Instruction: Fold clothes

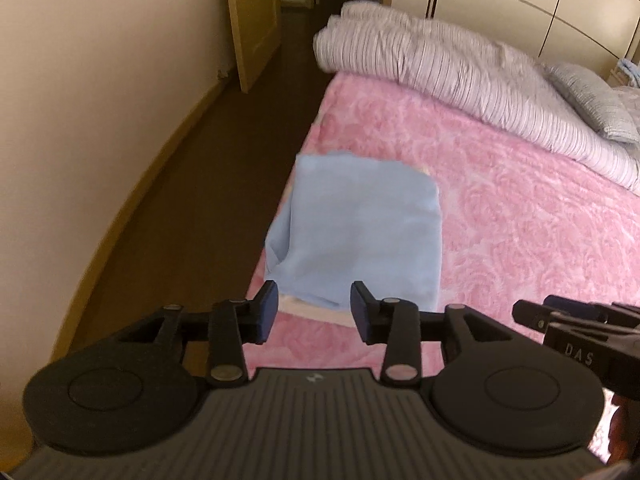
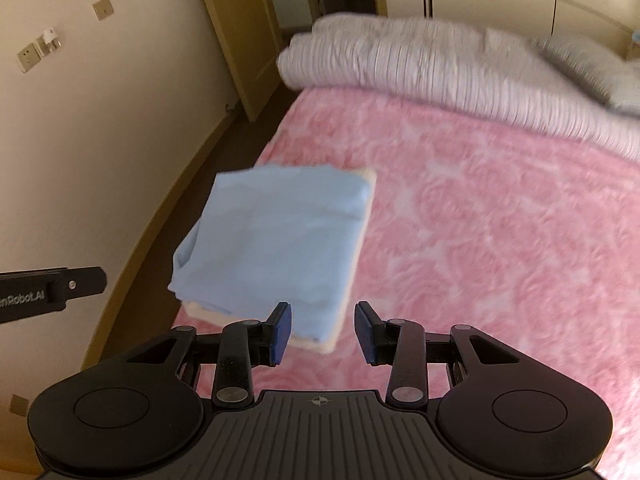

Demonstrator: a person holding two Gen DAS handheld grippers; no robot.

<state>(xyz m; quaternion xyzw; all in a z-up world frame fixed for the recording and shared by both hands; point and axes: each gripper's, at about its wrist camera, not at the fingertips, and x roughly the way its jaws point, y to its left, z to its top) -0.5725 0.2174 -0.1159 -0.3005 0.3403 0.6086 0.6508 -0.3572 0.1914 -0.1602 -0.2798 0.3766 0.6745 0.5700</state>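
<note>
The folded light-blue garment (image 2: 276, 236) lay on a cream folded one (image 2: 320, 345) near the pink bed's (image 2: 480, 240) edge; my left gripper (image 1: 314, 312) and right gripper (image 2: 322, 332) stood open, empty—folding seemingly complete.

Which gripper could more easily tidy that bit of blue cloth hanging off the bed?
Probably the left gripper: the folded blue garment's drooping corner lies just ahead of its open jaws, at the bed's edge.
</note>
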